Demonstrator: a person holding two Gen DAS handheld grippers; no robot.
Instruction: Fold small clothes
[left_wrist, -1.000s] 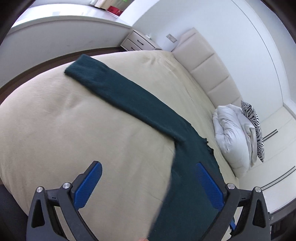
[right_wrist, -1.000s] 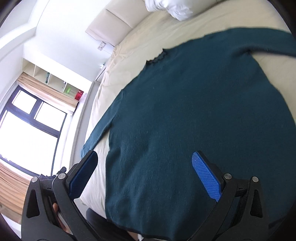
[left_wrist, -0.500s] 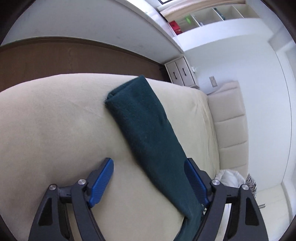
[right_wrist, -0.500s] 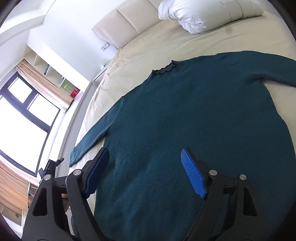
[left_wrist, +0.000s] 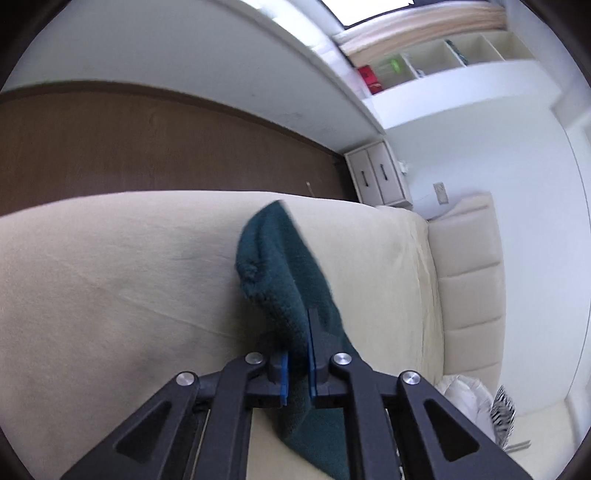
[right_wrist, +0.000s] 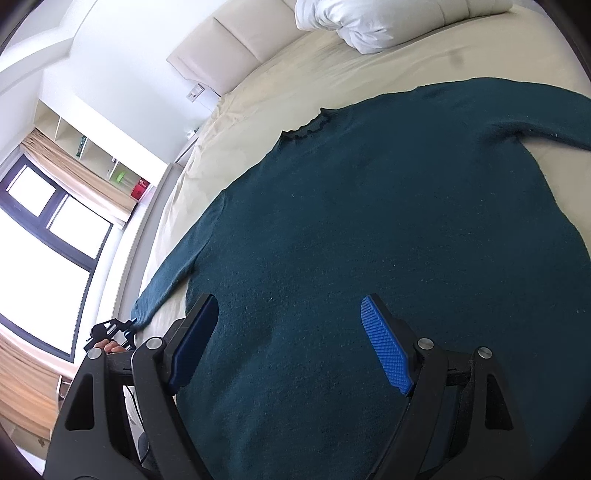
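A dark teal long-sleeved sweater (right_wrist: 388, 229) lies spread flat on the beige bed (right_wrist: 280, 85), its neck toward the headboard. My left gripper (left_wrist: 297, 363) is shut on the end of the sweater's left sleeve (left_wrist: 280, 266), whose cuff bunches up past the pads. It also shows in the right wrist view (right_wrist: 110, 328) at that sleeve's tip. My right gripper (right_wrist: 288, 343) is open and empty, hovering over the sweater's lower body.
A white duvet bundle (right_wrist: 369, 26) lies by the padded headboard (left_wrist: 469, 280). A white nightstand (left_wrist: 376, 177) stands by the bed's far corner. Brown floor (left_wrist: 147, 147) runs along the bed's edge. A window (right_wrist: 40, 236) and shelves (left_wrist: 436, 59) line the wall.
My left gripper moved out along the sleeve to its end and shut on it, bunching the cuff. My right gripper stayed open over the sweater body and drew back a little.
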